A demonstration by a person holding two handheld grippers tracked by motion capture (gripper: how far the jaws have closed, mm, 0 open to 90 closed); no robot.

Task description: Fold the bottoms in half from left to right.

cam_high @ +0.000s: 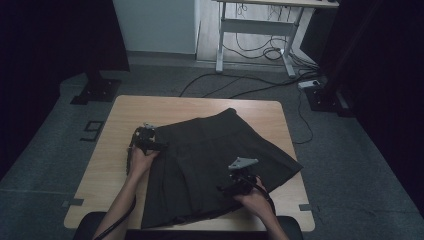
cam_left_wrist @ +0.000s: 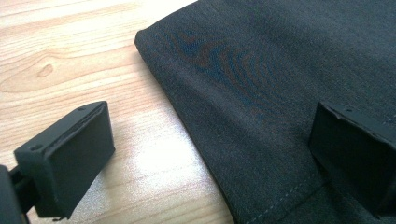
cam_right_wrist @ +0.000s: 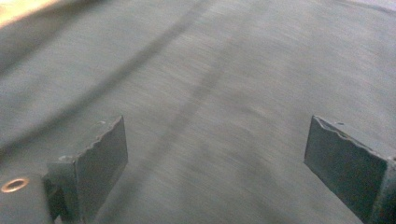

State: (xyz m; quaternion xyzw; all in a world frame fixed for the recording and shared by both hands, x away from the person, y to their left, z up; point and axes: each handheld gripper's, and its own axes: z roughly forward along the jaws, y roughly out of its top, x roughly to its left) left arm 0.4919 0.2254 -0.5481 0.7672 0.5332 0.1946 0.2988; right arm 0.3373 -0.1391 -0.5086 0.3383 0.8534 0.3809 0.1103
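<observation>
A dark pleated skirt (cam_high: 215, 155) lies spread flat on the wooden table (cam_high: 125, 115). My left gripper (cam_high: 154, 144) rests at the skirt's left edge. In the left gripper view this gripper (cam_left_wrist: 210, 154) stands open; one jaw is over bare wood, the other over the skirt (cam_left_wrist: 261, 70), and the hemmed edge runs between them. My right gripper (cam_high: 225, 188) hovers over the skirt's near right part, with the grey plate on top. In the right gripper view it (cam_right_wrist: 215, 163) is open above blurred dark cloth (cam_right_wrist: 210, 56), with nothing clamped.
Bare wood shows along the table's left side and far edge (cam_high: 200, 100). Beyond the table stand a white desk frame (cam_high: 220, 45), loose cables (cam_high: 235, 82) and a power strip (cam_high: 310, 84) on the grey floor. Black stand bases (cam_high: 95, 90) flank the table.
</observation>
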